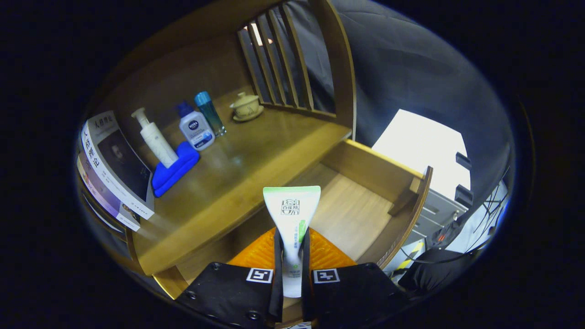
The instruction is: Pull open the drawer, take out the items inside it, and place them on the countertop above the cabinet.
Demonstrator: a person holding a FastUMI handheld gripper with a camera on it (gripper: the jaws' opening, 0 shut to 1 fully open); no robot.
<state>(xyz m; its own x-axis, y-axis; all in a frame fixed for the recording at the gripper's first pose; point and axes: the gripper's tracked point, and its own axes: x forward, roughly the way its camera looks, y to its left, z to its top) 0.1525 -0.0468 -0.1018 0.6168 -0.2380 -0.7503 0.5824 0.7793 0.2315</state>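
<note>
My gripper [291, 249] is shut on a white tube with a green end [291, 214], both fingers pressing its sides. The tube stands up out of the fingers, crimped end forward, held above the open wooden drawer [365, 167]. The drawer is pulled out beneath the countertop [247, 169], and its pale bottom shows bare beyond the tube. The countertop lies ahead and to the left of the fingers.
On the countertop stand a white pump bottle [154, 137], a blue pad [176, 170], a small white bottle with a blue cap [195, 127], a teal bottle [210, 112] and a lidded cup on a saucer [246, 106]. Books [116, 162] lean at the left. A slatted wooden side panel [283, 64] rises behind.
</note>
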